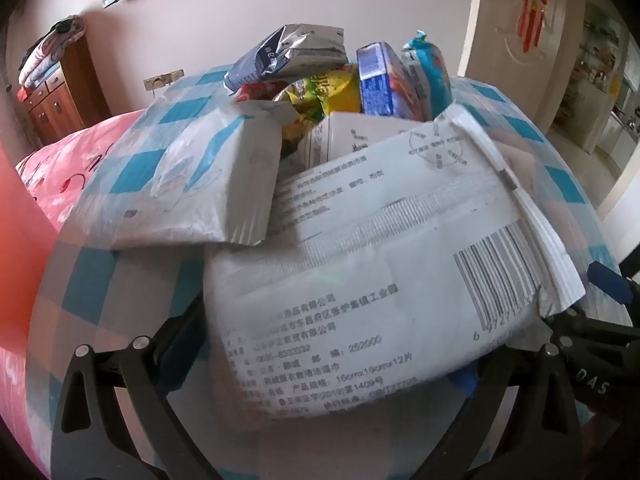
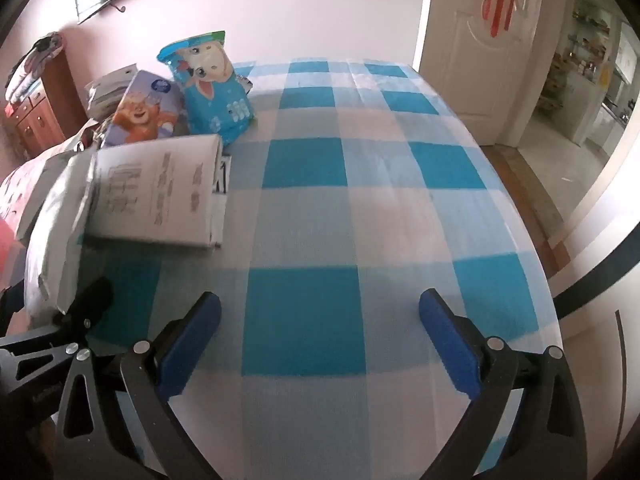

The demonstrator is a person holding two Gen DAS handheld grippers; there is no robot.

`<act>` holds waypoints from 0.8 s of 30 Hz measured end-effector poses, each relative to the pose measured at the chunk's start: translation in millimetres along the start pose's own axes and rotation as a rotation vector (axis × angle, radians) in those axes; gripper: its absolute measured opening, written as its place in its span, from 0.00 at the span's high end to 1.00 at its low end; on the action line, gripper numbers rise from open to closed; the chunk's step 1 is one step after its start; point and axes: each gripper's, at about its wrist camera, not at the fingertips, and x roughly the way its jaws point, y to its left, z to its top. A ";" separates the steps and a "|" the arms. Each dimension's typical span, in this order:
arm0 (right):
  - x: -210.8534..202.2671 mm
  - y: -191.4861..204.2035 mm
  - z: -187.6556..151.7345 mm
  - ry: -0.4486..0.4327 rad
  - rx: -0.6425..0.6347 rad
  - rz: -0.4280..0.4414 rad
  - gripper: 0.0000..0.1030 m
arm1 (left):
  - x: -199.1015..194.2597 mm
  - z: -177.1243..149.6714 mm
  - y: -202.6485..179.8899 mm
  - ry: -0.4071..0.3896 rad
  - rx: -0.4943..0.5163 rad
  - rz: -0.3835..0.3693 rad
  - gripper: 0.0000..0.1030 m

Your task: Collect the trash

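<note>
Trash lies heaped on the left part of the blue-checked bedsheet [image 2: 360,208]: a white wet-wipe pack [image 1: 360,288] with a barcode in front, a smaller white pouch [image 1: 192,192] to its left, and a grey pouch [image 1: 292,52], a yellow wrapper [image 1: 320,92] and a blue box [image 1: 378,80] behind. The left gripper [image 1: 320,360] stands wide apart, the wipe pack lying between its fingers; whether the pads touch it I cannot tell. Further right, the right gripper [image 2: 320,344] hangs spread over bare sheet, holding nothing.
</note>
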 end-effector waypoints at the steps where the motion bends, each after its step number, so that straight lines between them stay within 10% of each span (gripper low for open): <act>1: -2.2 -1.1 -2.0 -0.003 -0.001 0.007 0.05 | -1.2 -1.0 0.7 0.001 0.003 -0.004 0.04; 24: -82.6 9.9 -36.7 -0.167 -0.059 0.047 0.05 | -91.1 -35.1 14.7 -0.177 0.076 -0.027 0.04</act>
